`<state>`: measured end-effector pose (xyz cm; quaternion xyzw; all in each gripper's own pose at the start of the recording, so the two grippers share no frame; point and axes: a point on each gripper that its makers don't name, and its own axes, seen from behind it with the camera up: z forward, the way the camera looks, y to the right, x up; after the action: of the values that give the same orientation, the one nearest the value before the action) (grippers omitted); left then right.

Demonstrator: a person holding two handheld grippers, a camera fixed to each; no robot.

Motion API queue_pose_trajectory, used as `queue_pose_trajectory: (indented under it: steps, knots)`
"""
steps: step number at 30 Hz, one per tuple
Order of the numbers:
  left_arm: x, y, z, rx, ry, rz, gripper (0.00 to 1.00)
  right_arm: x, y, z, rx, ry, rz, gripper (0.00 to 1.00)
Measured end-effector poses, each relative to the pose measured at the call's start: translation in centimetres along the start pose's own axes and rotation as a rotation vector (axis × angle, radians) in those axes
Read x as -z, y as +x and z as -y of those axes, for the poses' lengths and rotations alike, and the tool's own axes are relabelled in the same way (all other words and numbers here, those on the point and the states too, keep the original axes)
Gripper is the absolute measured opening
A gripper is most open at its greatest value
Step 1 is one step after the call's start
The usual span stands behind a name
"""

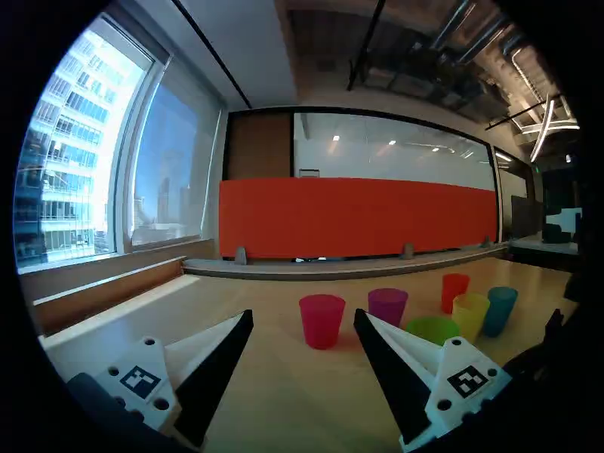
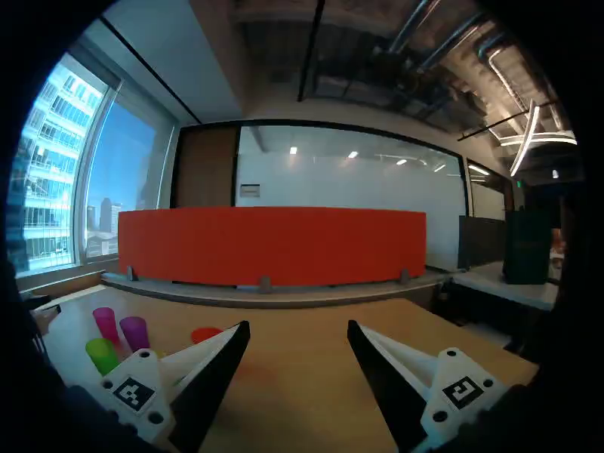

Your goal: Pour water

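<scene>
The left hand-held gripper (image 1: 302,312) is open and holds nothing. In front of it, six cups stand on the tabletop (image 1: 302,396): a pink cup (image 1: 322,321), a purple cup (image 1: 387,305), an orange cup (image 1: 454,291), a yellow cup (image 1: 471,315), a blue cup (image 1: 500,308) and a green cup (image 1: 429,329). One finger hides part of the green cup. I cannot see inside any cup, so I cannot tell if there is water. The right hand-held gripper (image 2: 298,325) is open and empty too, with the cups off to its left.
</scene>
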<state>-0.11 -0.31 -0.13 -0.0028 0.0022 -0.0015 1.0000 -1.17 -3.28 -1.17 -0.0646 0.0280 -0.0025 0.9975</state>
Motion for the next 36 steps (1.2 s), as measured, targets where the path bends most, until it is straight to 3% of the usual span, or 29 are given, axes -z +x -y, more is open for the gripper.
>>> queue_pose_trajectory:
  steps: [15,27,36]
  knots:
    - [-0.1,0.0,0.0,-0.002,0.003,0.003,1.0,0.5,0.0,0.1,-0.004,0.008,-0.008,1.0]
    - [-0.2,0.1,0.0,-0.003,0.003,0.004,1.0,0.1,-0.6,-0.6,0.095,-0.016,-0.035,1.0]
    - [-0.1,0.0,0.0,-0.003,0.003,0.004,1.0,-1.0,-2.0,0.7,0.047,0.043,-0.074,1.0]
